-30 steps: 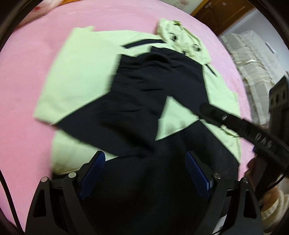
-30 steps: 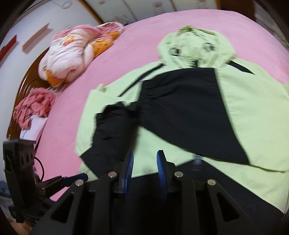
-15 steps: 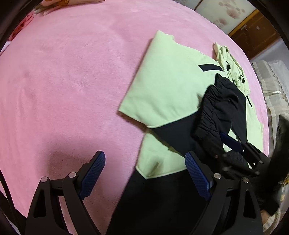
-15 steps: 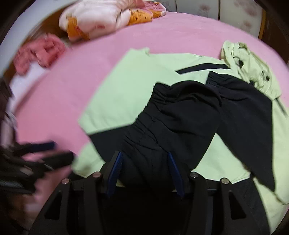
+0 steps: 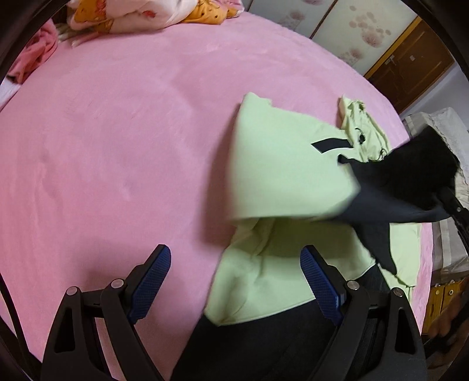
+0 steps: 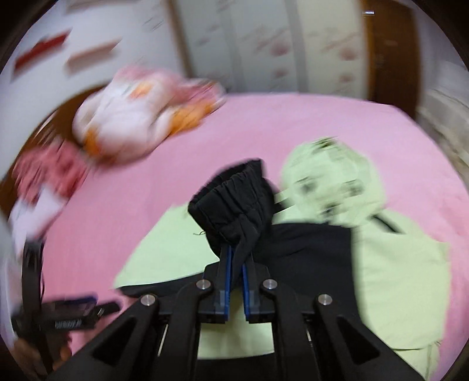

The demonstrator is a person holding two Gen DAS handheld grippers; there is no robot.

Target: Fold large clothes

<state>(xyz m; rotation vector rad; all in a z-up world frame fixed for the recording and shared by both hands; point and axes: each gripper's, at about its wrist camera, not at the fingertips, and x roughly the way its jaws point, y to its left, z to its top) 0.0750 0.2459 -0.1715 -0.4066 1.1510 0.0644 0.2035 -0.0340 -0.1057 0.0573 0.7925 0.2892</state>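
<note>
A light green and black hooded jacket lies on a pink bed. My right gripper is shut on the jacket's black sleeve cuff and holds it lifted above the jacket body. The lifted sleeve shows at the right of the left wrist view. The green hood lies at the far end. My left gripper is open and empty, above the jacket's left lower edge and the bed.
A rolled pink and white quilt lies at the head of the bed, also in the left wrist view. A pink cloth lies at the left edge. A wardrobe and a covered sofa stand beyond the bed.
My right gripper has closed on the black sleeve cuff and lifted it up off the jacket. My left gripper has swung left and stayed open.
</note>
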